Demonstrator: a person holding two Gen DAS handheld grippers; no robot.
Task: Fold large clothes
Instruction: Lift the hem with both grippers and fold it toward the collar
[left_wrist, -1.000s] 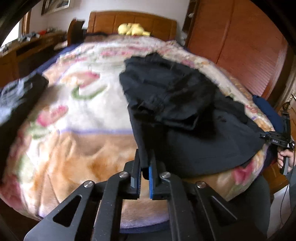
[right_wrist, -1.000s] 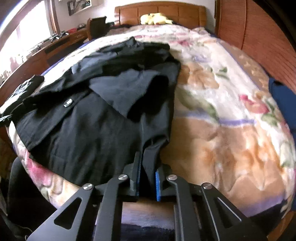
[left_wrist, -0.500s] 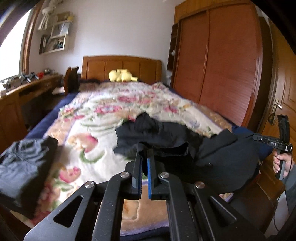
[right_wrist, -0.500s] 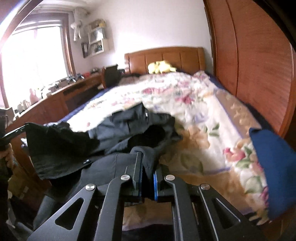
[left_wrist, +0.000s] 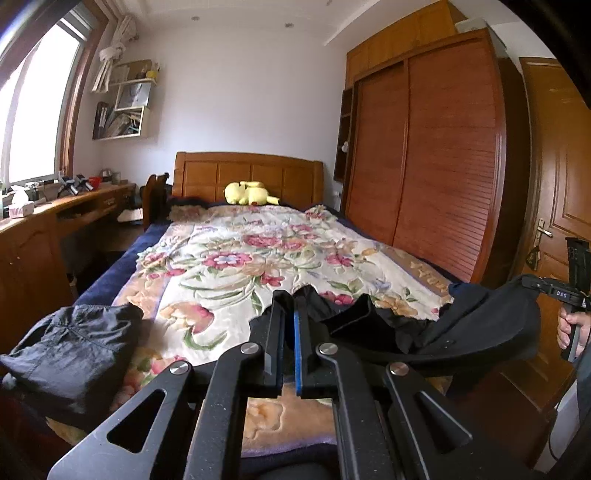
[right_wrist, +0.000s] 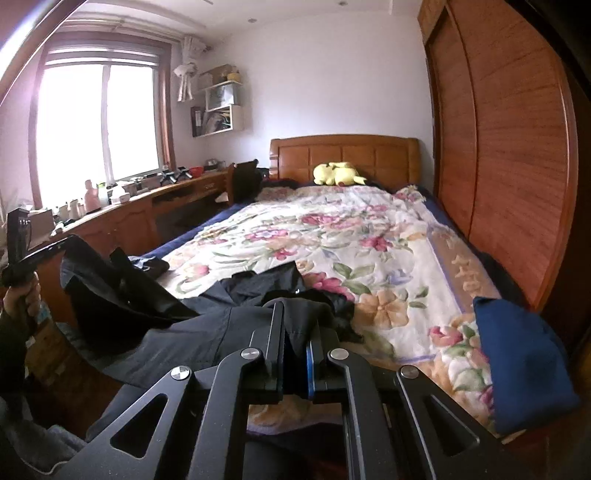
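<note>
A large black garment hangs stretched between my two grippers above the foot of the bed, its far end still lying on the floral blanket. My left gripper is shut on one edge of it. My right gripper is shut on the other edge. In the left wrist view the right gripper shows at the far right, held in a hand. In the right wrist view the left gripper shows at the far left.
A folded black garment lies at the bed's near left corner. A blue folded cloth lies at the near right edge. A yellow plush sits by the headboard. A wooden desk runs along the left, a wardrobe along the right.
Both grippers have risen from the bed and tilted up, lifting the near edge of the black garment off the blanket. Most of it now hangs between them.
</note>
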